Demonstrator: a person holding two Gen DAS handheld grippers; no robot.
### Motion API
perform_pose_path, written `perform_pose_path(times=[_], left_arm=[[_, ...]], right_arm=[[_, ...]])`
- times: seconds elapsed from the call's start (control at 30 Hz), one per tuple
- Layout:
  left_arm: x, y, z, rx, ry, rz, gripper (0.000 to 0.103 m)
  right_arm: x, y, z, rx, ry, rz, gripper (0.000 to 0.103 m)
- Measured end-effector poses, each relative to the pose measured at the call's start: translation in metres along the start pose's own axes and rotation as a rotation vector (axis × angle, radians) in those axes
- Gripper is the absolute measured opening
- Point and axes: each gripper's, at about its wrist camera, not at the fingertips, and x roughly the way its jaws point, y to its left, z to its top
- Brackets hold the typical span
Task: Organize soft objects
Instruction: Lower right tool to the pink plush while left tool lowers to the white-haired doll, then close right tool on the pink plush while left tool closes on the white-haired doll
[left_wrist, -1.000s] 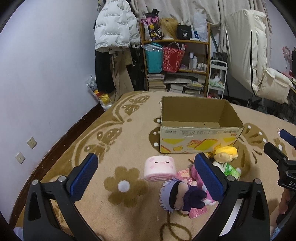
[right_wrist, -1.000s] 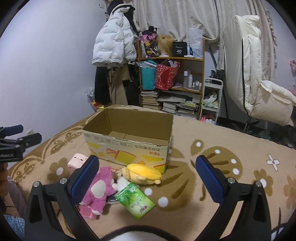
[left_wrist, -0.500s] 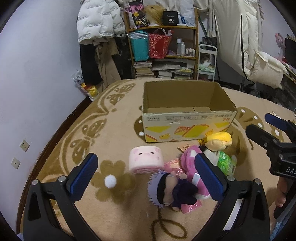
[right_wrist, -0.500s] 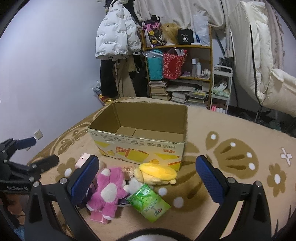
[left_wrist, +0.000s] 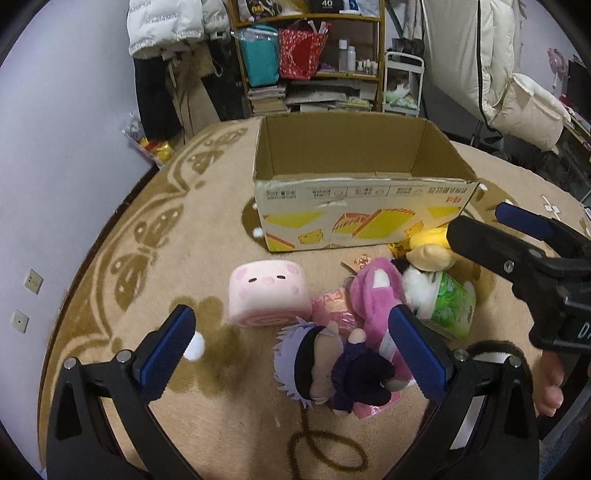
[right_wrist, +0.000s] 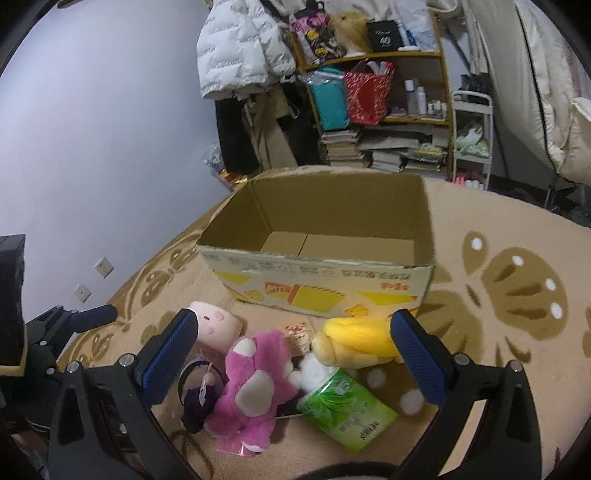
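An open, empty cardboard box (left_wrist: 354, 206) (right_wrist: 325, 284) stands on the patterned rug. In front of it lies a pile of soft toys: a pink pig cube (left_wrist: 267, 291) (right_wrist: 218, 325), a purple-haired doll (left_wrist: 325, 373) (right_wrist: 199, 402), a magenta plush (left_wrist: 373, 299) (right_wrist: 255, 376), a yellow plush (left_wrist: 430, 249) (right_wrist: 358, 339) and a green tissue pack (left_wrist: 448, 310) (right_wrist: 347, 406). My left gripper (left_wrist: 295, 354) is open above the doll. My right gripper (right_wrist: 295, 358) is open above the magenta plush, and shows at the right of the left wrist view (left_wrist: 517, 236).
A shelf (left_wrist: 314, 66) (right_wrist: 380, 103) with bags and books stands behind the box, with hanging jackets (right_wrist: 240, 48) to its left. A white trolley (left_wrist: 402, 85) and pale bedding (left_wrist: 517, 96) are at the back right. A wall (left_wrist: 55, 147) borders the rug on the left.
Both grippers have moved forward and down toward the toy pile, so the toys and box appear larger and closer. Both stay open. No toy has moved.
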Motion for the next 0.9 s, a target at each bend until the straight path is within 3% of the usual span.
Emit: perform_pose_path(times=[0.07, 0.17, 0.37, 0.6, 0.9], left_arm=[[0.007, 0.001, 0.000, -0.006, 0.017, -0.009, 0.103], [0.014, 0.001, 0.001, -0.015, 0.036, -0.024, 0.103], [0.034, 0.004, -0.001, -0.052, 0.116, -0.107, 0.103], [0.059, 0.015, -0.009, -0.137, 0.218, -0.139, 0.103], [0.082, 0.017, -0.018, -0.166, 0.300, -0.140, 0.103]], right_arm=[[0.005, 0.000, -0.001, -0.002, 0.021, 0.012, 0.103], [0.015, -0.001, -0.002, 0.002, 0.066, 0.059, 0.095], [0.042, -0.001, -0.010, 0.037, 0.181, 0.153, 0.067], [0.064, 0.007, -0.018, 0.032, 0.257, 0.178, 0.066], [0.092, 0.010, -0.030, 0.042, 0.339, 0.178, 0.066]])
